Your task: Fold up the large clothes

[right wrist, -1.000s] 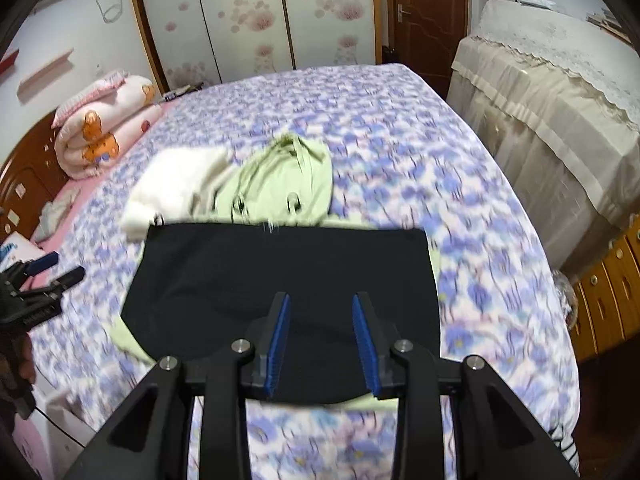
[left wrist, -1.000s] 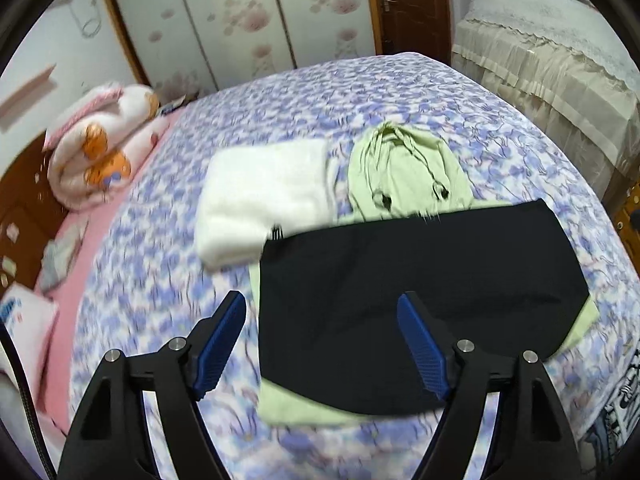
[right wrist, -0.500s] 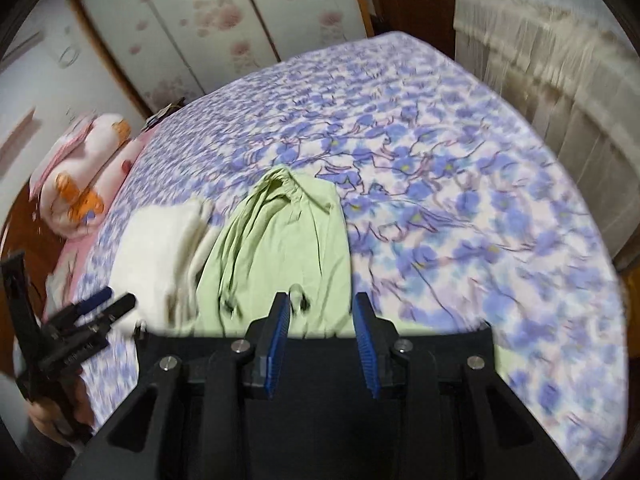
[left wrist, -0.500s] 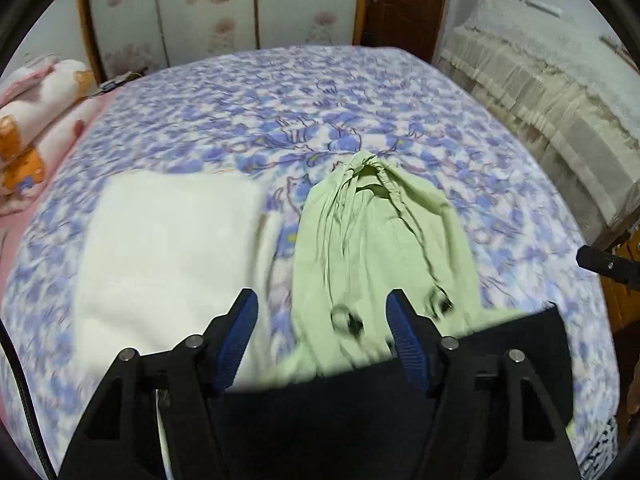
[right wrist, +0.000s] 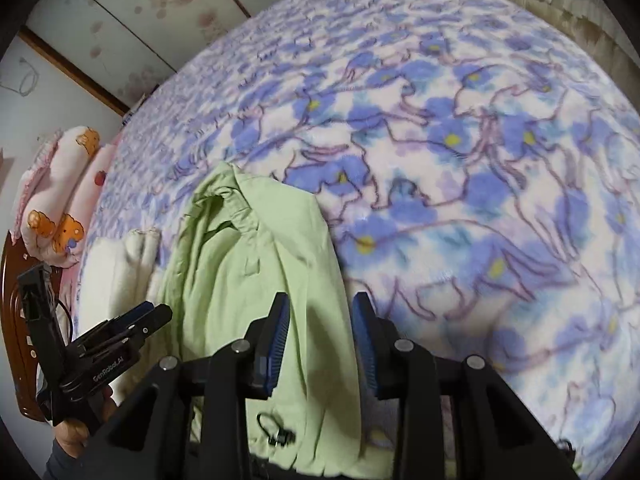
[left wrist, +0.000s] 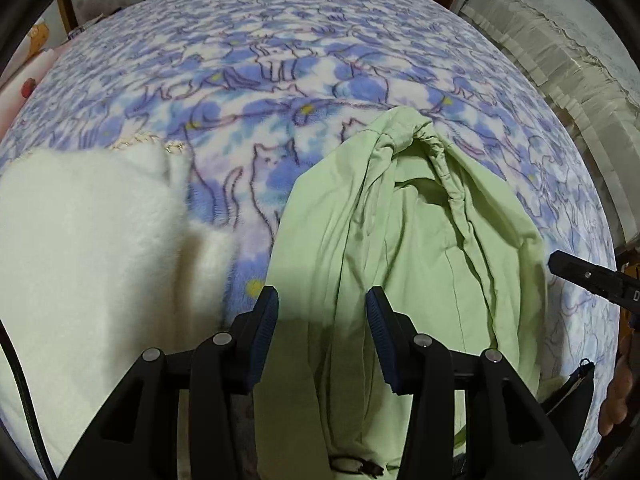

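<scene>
On the bed cover [left wrist: 280, 60] a hooded garment [left wrist: 420, 240] is spread, with a folded fleece [left wrist: 80, 248] just beside it on its left. Rolled bedding [right wrist: 60, 200] is stacked further left, at the bed's edge.

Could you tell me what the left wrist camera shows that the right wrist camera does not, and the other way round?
Only the left wrist view shows the cream frilled cover beside the bed, and the tip of the right gripper coming in from the side. Only the right wrist view shows the pink bear quilt, the wardrobe doors and the whole left gripper with a hand on it. Both show the green hoodie, the white towel and the flowered blanket.
</scene>
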`<state>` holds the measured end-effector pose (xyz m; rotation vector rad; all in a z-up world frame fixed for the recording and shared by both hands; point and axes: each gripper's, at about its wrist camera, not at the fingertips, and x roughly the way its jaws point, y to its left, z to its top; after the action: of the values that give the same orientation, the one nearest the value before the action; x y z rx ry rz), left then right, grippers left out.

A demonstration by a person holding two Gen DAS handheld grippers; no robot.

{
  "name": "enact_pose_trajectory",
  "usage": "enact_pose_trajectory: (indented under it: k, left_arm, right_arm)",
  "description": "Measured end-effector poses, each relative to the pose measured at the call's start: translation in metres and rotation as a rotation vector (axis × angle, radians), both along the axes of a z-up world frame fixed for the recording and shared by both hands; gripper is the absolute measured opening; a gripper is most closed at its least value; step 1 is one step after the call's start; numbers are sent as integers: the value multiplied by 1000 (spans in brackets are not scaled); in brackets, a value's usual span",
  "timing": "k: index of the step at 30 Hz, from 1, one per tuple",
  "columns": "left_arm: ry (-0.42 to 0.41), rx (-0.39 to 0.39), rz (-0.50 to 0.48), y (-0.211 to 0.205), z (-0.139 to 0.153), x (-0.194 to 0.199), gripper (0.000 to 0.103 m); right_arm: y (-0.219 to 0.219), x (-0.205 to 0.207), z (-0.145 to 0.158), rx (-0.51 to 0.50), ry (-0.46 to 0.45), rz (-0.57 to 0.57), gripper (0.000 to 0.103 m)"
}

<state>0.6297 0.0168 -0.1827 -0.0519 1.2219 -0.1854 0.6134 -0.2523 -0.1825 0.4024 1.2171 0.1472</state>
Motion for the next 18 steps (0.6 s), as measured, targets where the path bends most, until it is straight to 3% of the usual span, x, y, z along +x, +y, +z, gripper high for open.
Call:
enact_pose_trajectory:
  k: [5,10,15,18]
  left_arm:
    - [45,-59,37,15,-12,13,45]
    - [37,-115,27,23,-5,15,45]
    - [38,-202,20,31,6,11,45]
    - [44,-199,5,34,4,13,45]
  right_arm:
    - [4,19,-23,-8,52,20,33]
    - [6,28,-39,-11,100,20,33]
    - [1,32,-39,24,104,9,33]
    - [0,35,-38,31,111,10,33]
